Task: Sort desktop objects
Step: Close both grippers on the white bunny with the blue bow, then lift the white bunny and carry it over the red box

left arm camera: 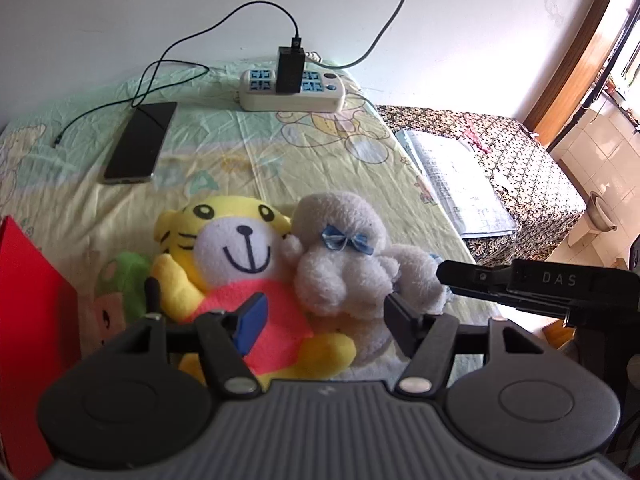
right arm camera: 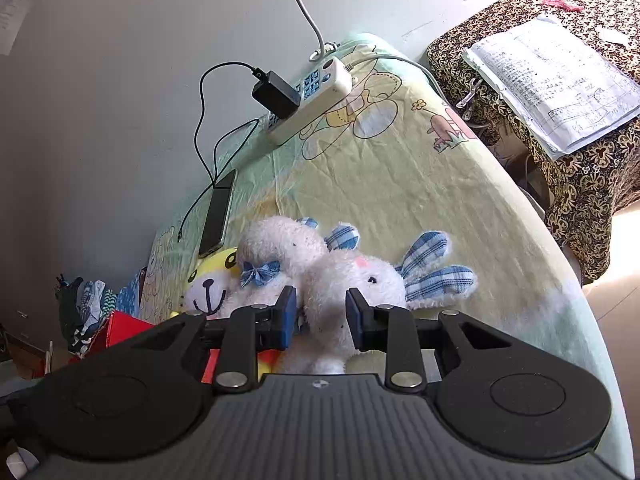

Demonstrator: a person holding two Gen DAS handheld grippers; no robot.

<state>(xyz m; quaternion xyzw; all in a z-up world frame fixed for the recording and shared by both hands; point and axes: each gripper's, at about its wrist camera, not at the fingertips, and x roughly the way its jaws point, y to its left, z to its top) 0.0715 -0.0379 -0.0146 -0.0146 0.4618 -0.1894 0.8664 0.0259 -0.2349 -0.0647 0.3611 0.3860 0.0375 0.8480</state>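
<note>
A yellow tiger plush (left arm camera: 224, 264) in a pink shirt lies on the cartoon-print sheet (left arm camera: 240, 168), leaning against a white plush rabbit (left arm camera: 340, 256) with a blue bow. My left gripper (left arm camera: 326, 326) hovers open just above them; nothing is between its fingers. In the right wrist view the white plush rabbit (right arm camera: 352, 280), with blue plaid ears, sits between the pads of my right gripper (right arm camera: 320, 316), which press its body from both sides. The right gripper (left arm camera: 444, 274) also shows at the rabbit's right side. The tiger plush (right arm camera: 208, 284) peeks out left of the rabbit.
A red box (left arm camera: 32, 320) stands at the left edge beside a green plush (left arm camera: 124, 276). A phone (left arm camera: 140, 140) on a cable and a power strip (left arm camera: 292, 88) with a black charger lie near the wall. Papers (left arm camera: 460, 184) rest on a patterned side table (left arm camera: 540, 184) to the right.
</note>
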